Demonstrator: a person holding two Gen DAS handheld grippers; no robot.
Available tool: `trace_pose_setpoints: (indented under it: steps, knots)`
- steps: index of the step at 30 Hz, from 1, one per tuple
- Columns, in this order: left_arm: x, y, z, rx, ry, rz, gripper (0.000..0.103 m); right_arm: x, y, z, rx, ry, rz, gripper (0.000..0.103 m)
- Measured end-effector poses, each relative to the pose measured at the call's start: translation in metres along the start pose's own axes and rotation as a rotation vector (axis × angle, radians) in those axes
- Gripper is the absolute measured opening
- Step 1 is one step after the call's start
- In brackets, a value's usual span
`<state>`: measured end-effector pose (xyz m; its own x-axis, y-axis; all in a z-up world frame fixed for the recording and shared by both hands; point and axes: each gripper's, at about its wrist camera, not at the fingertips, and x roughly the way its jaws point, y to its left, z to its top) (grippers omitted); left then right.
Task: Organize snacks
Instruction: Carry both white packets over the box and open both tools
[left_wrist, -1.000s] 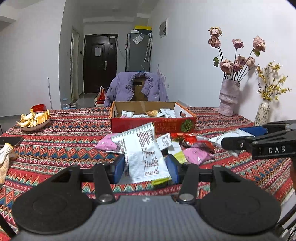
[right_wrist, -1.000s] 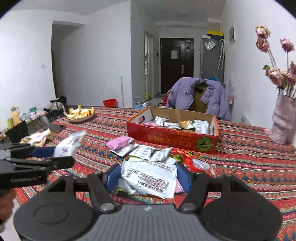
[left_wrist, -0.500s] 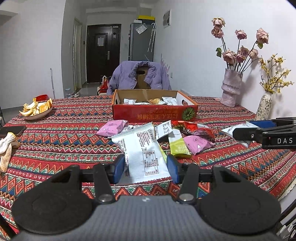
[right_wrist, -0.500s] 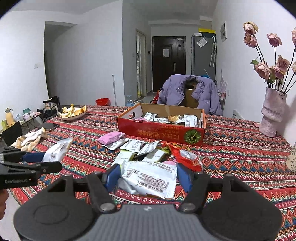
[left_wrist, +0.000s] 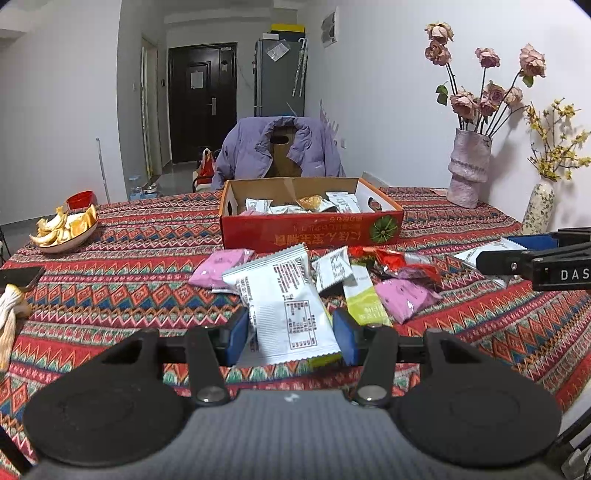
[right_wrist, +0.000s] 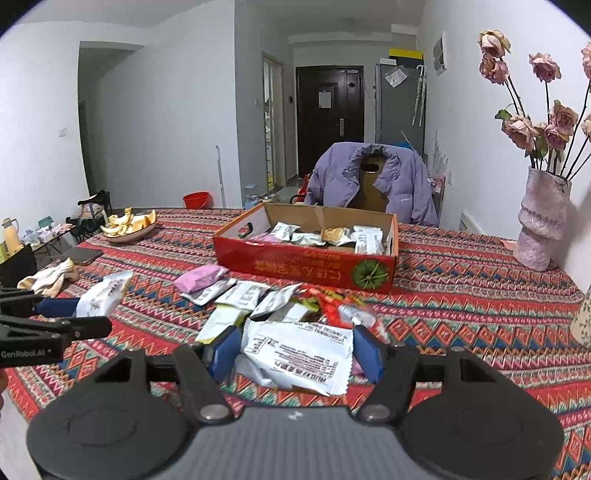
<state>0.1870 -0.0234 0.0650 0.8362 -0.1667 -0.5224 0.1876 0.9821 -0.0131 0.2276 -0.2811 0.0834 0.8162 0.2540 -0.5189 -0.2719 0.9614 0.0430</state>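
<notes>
I'm mid-carry: left gripper (left_wrist: 290, 334) and right gripper (right_wrist: 293, 354) jaws each clamp a white snack packet (left_wrist: 286, 306). Next, forward over the red box (right_wrist: 314, 264) ahead, then release.

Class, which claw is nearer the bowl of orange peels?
Left. The left claw is on the bowl's side of the snack pile; the right claw is on the opposite side.
</notes>
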Motion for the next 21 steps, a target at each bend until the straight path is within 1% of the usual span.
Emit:
trace_pose_setpoints:
  steps: [5, 11, 13, 16, 19, 21]
  knots:
    - [0.028, 0.001, 0.022, 0.002, -0.005, 0.003, 0.050, 0.024, -0.016, 0.016, 0.003, 0.007, -0.012, 0.066]
    - [0.070, 0.002, 0.058, 0.029, -0.025, 0.000, 0.050, 0.062, -0.038, 0.043, 0.022, 0.007, 0.005, 0.066]
    - [0.085, 0.003, 0.069, 0.038, -0.035, -0.007, 0.050, 0.081, -0.051, 0.053, 0.057, 0.008, 0.024, 0.066]
    - [0.112, 0.006, 0.085, 0.028, -0.026, -0.027, 0.050, 0.115, -0.071, 0.069, 0.109, 0.028, 0.049, 0.066]
    - [0.147, 0.012, 0.103, 0.002, -0.012, -0.044, 0.050, 0.149, -0.084, 0.086, 0.145, 0.038, 0.068, 0.066]
    - [0.171, 0.018, 0.114, -0.016, 0.007, -0.036, 0.050, 0.176, -0.091, 0.099, 0.165, 0.043, 0.082, 0.066]
